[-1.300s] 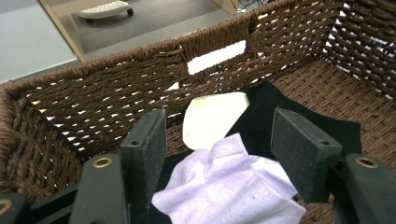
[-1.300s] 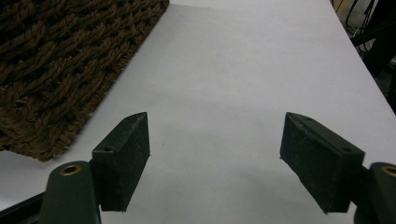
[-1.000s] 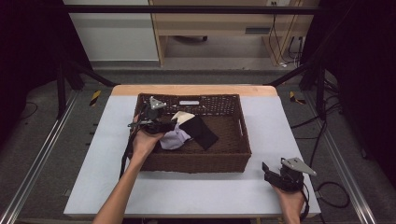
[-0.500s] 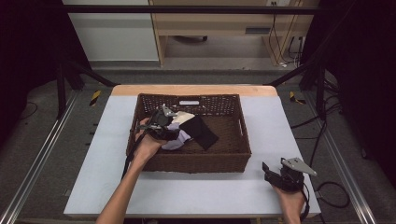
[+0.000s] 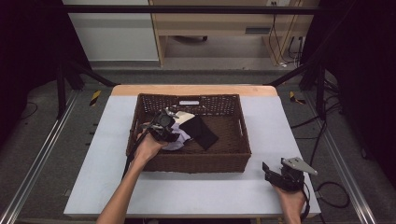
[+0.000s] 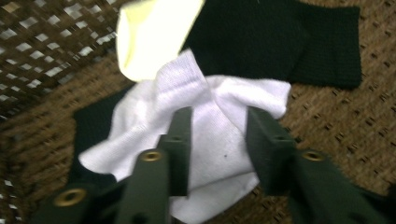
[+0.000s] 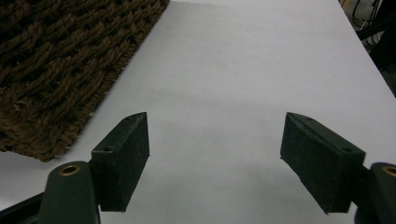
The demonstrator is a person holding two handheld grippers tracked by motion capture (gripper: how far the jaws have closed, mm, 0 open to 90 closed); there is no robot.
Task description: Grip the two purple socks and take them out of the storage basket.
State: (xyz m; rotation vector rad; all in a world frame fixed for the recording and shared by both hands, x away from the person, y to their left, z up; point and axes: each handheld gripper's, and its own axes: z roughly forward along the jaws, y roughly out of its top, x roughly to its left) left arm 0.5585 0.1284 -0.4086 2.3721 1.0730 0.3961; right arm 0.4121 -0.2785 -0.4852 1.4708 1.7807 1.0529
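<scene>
A brown wicker basket (image 5: pixel 187 163) stands in the middle of the white table (image 5: pixel 112 140). Inside it lie a white sock (image 6: pixel 140 126), a black sock (image 6: pixel 280 42) and a pale yellow sock (image 6: pixel 154 32), overlapping at the basket's left side. My left gripper (image 5: pixel 169 128) reaches down into the basket. In the left gripper view it (image 6: pixel 218 123) is open, its jaws straddling the white sock's middle, just above or on the fabric. My right gripper (image 5: pixel 272 171) rests at the table's front right, open (image 7: pixel 215 140) over bare tabletop with nothing between its fingers.
The basket's woven corner (image 7: pixel 60 60) lies close to the left of the right gripper. A second dark piece of cloth (image 6: pixel 88 126) peeks from under the white sock. The right half of the basket floor (image 5: pixel 224 135) is bare. Dark frame posts flank the table.
My left gripper has moved right and lower inside the basket, onto the white sock. The right gripper has stayed where it was.
</scene>
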